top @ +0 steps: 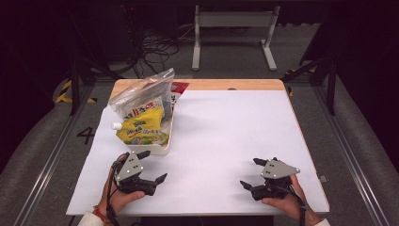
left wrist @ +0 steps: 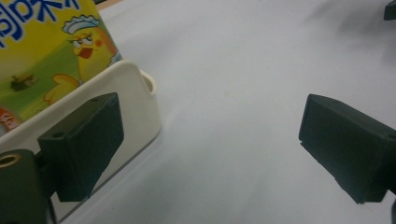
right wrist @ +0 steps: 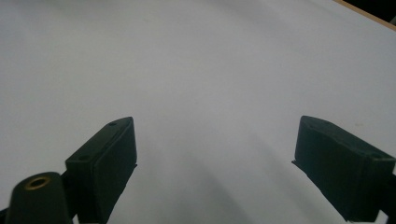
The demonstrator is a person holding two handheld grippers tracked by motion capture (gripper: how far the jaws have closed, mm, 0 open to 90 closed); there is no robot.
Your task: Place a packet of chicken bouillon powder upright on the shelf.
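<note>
High view: left gripper (top: 154, 166) has its jaws spread wide with nothing between them, and the white tub (top: 155, 149) sits just ahead of its far jaw, a yellow snack pouch (top: 141, 129) and a clear zip bag (top: 143, 92) inside. Right gripper (top: 250, 173) is well apart, jaws also wide over bare tabletop (top: 226, 136).

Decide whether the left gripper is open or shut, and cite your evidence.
Open. The left gripper has its two black jaws spread wide with bare table between them, just beside the white tray.

Bright table, dark surroundings, soft close-up blur.
</note>
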